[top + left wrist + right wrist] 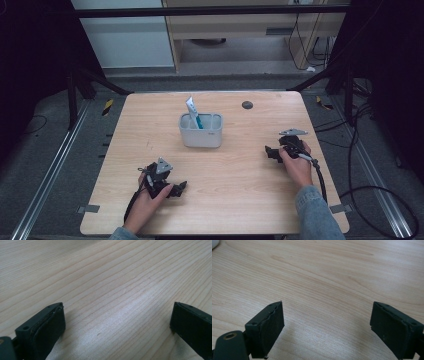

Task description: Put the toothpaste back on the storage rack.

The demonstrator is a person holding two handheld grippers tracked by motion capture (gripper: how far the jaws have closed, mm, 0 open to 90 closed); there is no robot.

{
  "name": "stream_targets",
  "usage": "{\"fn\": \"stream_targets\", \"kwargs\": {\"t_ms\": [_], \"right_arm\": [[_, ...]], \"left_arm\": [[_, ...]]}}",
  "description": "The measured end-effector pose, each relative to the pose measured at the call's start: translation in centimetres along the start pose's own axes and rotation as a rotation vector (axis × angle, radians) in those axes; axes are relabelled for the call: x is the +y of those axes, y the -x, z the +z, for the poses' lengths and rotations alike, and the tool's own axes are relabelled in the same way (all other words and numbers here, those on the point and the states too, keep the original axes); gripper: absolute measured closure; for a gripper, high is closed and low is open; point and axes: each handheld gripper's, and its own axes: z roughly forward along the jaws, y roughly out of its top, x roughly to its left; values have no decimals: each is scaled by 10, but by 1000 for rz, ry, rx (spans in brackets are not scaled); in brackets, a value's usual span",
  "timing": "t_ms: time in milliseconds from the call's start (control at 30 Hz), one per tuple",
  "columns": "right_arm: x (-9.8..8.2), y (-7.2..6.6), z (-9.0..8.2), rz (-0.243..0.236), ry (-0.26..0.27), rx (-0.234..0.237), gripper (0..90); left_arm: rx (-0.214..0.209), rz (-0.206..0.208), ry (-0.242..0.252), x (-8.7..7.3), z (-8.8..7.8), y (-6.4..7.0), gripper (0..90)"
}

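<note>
Pale wood-grain table (240,200) stands on a dark floor with rails and cables at the sides. A small grey two-compartment holder (201,131) sits at centre, toward the far edge, with a white and teal tube (193,113) leaning upright in its left compartment. A dark round mark (247,104) lies beyond it.

Left gripper (177,189) rests low at the near left, tips aimed rightward along the table, the hand (145,202) wrapped behind it. Its jaws stand spread, with bare wood between them in the left gripper view (117,320).

Right gripper (270,152) sits at mid right, pointing left toward the holder but well apart from it. The right hand (296,165) grips from behind, forearm angled in from the near edge. Jaws spread wide, nothing between them (327,325).

Judgement: neither gripper has engaged anything. If the tube is next, the right gripper is the nearer; it should rise above the holder's rim, keep the jaws spread, and close on the tube's exposed upper part, not the rim, lifting straight up so the holder is not tipped.
</note>
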Motion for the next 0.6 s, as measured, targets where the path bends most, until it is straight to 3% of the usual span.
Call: {"fn": "stream_targets", "kwargs": {"t_ms": [367, 600], "right_arm": [[-2, -1, 10, 14, -8, -15, 106], [-3, -2, 10, 38, -24, -38, 46]], "left_arm": [[1, 2, -1, 0, 0, 0, 0], [0, 1, -1, 0, 0, 0, 0]]}}
